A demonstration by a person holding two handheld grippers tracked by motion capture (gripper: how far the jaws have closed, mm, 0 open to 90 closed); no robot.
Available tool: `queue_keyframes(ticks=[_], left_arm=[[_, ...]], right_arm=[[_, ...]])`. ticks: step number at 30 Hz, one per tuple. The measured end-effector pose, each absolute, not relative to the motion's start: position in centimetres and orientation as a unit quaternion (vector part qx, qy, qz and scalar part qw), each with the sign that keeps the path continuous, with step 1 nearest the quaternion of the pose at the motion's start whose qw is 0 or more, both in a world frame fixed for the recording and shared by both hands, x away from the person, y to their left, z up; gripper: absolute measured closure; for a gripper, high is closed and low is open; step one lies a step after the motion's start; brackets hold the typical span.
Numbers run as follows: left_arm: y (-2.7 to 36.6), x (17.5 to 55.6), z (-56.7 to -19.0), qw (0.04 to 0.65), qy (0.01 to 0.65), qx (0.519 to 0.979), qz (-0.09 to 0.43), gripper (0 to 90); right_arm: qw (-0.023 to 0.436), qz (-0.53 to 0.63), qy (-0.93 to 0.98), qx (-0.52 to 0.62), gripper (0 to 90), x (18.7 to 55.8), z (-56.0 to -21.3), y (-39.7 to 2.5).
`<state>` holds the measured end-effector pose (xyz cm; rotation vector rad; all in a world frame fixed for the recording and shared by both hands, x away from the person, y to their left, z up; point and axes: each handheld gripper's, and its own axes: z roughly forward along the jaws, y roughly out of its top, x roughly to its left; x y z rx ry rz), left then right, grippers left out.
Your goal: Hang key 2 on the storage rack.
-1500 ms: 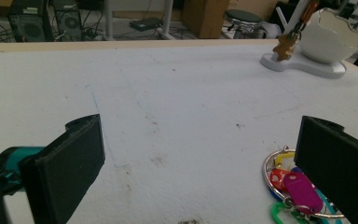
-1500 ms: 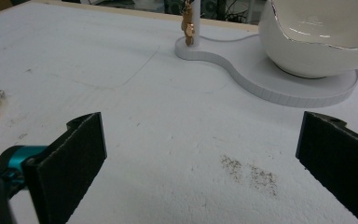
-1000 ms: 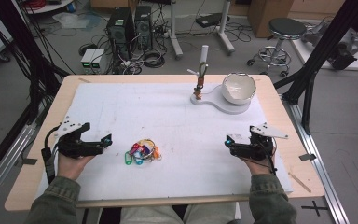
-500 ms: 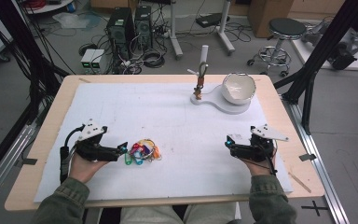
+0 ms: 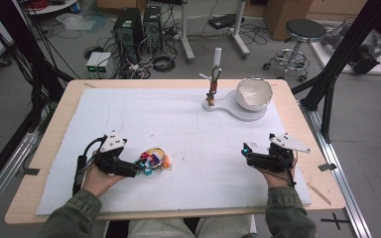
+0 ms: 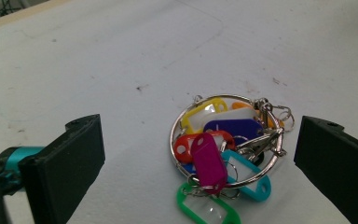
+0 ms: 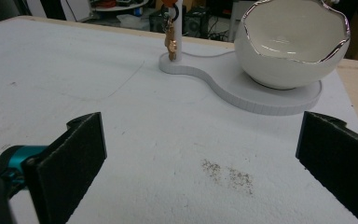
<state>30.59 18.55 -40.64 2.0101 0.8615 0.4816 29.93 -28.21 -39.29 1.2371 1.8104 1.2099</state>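
Note:
A bunch of coloured key tags on a metal ring (image 5: 154,160) (image 6: 223,149) lies on the white mat near the front left. My left gripper (image 5: 138,170) (image 6: 196,163) is open, its jaws standing on either side of the bunch without touching it. My right gripper (image 5: 246,151) (image 7: 200,163) is open over bare mat at the front right, nothing between its jaws. A white stand (image 5: 230,106) (image 7: 242,88) at the back right carries a white bowl (image 5: 253,93) (image 7: 291,44) and a post with a hook (image 5: 216,74), from which a small brass key (image 5: 211,92) (image 7: 170,39) hangs.
The white mat (image 5: 178,124) covers most of the wooden table (image 5: 54,129). Beyond the far edge are computer towers, cables and a stool (image 5: 305,32). Black frame bars rise at the left and at the right (image 5: 347,44) of the table.
My left gripper has moved right along the front of the mat until its jaws bracket the key-tag bunch. The right gripper has stayed in place.

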Motion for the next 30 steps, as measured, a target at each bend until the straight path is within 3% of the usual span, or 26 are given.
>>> queue_keyframes(ticks=[22, 24, 30], left_arm=[[16.3, 30.8, -41.5, 0.406, 0.315, 0.842, 0.162, 2.4], [16.1, 30.8, -41.5, 0.410, 0.305, 0.845, 0.160, 7.3], [15.7, 30.8, -41.6, 0.408, 0.303, 0.847, 0.158, 8.3]], right_arm=[[0.314, 0.458, 0.687, 0.469, 0.8, 29.9, -39.5, -28.3], [0.313, 0.458, 0.687, 0.469, 0.8, 29.8, -39.5, -28.3], [0.312, 0.459, 0.685, 0.472, 0.8, 29.8, -39.4, -28.4]])
